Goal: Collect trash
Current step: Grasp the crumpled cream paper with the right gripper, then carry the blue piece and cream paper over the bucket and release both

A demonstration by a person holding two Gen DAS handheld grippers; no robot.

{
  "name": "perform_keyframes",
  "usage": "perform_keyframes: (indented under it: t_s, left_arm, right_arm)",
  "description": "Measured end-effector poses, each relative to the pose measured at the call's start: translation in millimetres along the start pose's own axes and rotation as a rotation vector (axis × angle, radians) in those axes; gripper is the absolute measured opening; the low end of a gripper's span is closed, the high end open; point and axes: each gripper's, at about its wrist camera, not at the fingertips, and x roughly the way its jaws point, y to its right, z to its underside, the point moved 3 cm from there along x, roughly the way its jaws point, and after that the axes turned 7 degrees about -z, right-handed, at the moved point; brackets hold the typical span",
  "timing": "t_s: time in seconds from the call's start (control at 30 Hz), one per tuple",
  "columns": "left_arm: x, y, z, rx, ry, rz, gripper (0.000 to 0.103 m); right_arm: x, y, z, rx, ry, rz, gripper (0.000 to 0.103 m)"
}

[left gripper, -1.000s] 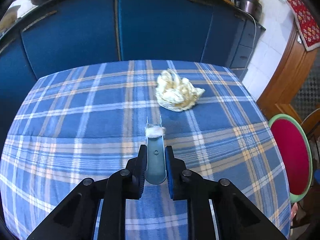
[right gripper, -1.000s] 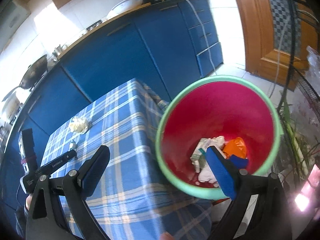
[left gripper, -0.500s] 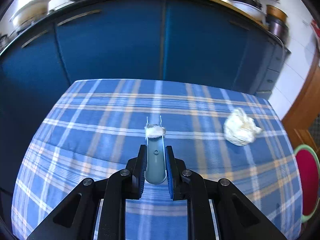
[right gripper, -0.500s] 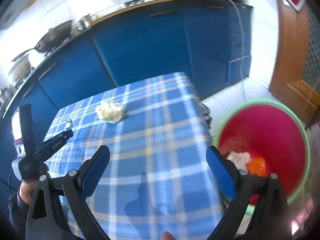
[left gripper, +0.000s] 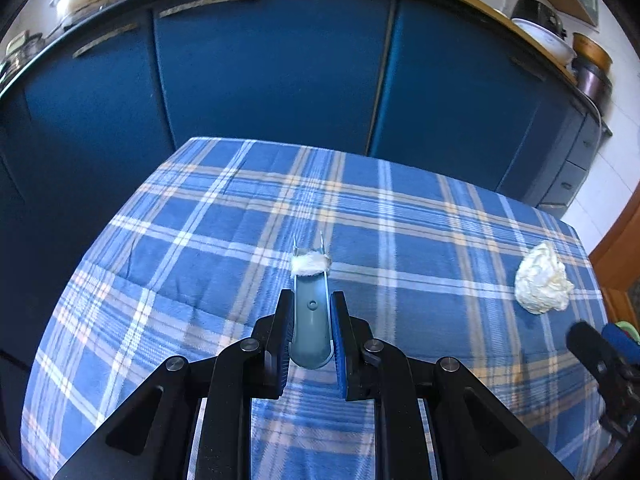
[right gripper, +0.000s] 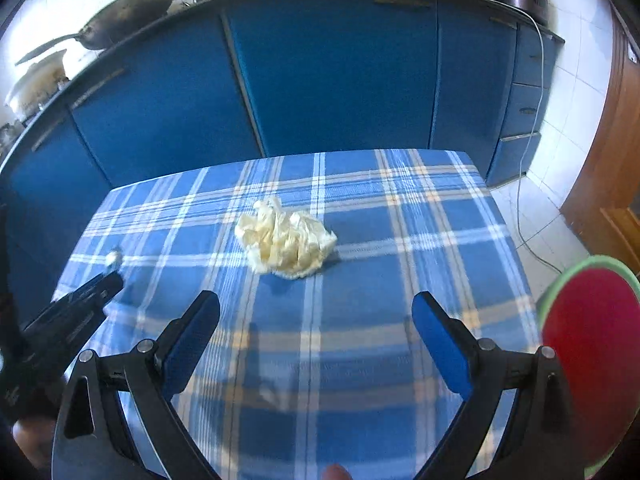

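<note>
A crumpled cream wad (right gripper: 286,244) lies on the blue plaid tablecloth (right gripper: 400,240); the left wrist view has it at the far right (left gripper: 542,284). My right gripper (right gripper: 316,300) hangs open over the cloth, just short of the wad, with nothing between its blue pads. My left gripper (left gripper: 310,304) is shut on a grey tool (left gripper: 311,320) whose tip carries a small white tuft (left gripper: 310,265). In the right wrist view that left gripper (right gripper: 108,280) sits at the table's left side. A red bin with a green rim (right gripper: 580,268) stands beside the table on the right.
Blue kitchen cabinets (right gripper: 320,80) run close behind the table, with a wok (right gripper: 132,8), pots and bowls on the counter. A white cable (right gripper: 532,160) trails to the tiled floor. A wooden door (right gripper: 612,160) is at the right.
My right gripper swung left from above the bin to over the table, facing the wad. My left gripper shifted left with the tool, so the wad slid to the right in its view.
</note>
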Motion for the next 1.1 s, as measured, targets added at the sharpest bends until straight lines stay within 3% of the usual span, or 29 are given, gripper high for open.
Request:
perform_keyframes:
  t_s: [0.27,0.43,0.47,0.5,0.6,0.77,1.1]
  left_arm:
    - [3,-4,2,-0.011,-0.016,0.006,0.018]
    - [6,-4,3,-0.009,-0.027,0.007,0.018]
    - [6,-5,2,-0.009,-0.027,0.008,0.018]
    - [6,-5,2,-0.01,-0.026,0.009,0.018]
    - [7,-5,1,-0.009,-0.027,0.016,0.018]
    - [7,-5,1,-0.009,-0.028,0.02,0.018]
    - [-14,13,-3,0.015,0.011,0.053,0.018]
  right_arm:
    - [33,-7,-14,-0.006,-0.012,0.005,0.094]
    - [45,-6,-16,-0.004,-0.037,-0.003,0.07]
    - [47,-6,-15,-0.004,-0.048,-0.011,0.057]
    - [48,-7,-15,-0.007,-0.047,-0.01,0.051]
    - [44,-7,-14,-0.009,-0.038,-0.015,0.041]
    - [28,-5,-8,0.001,-0.033,-0.036,0.035]
    - [-28,9,12,0.021,0.017,-0.066,0.035]
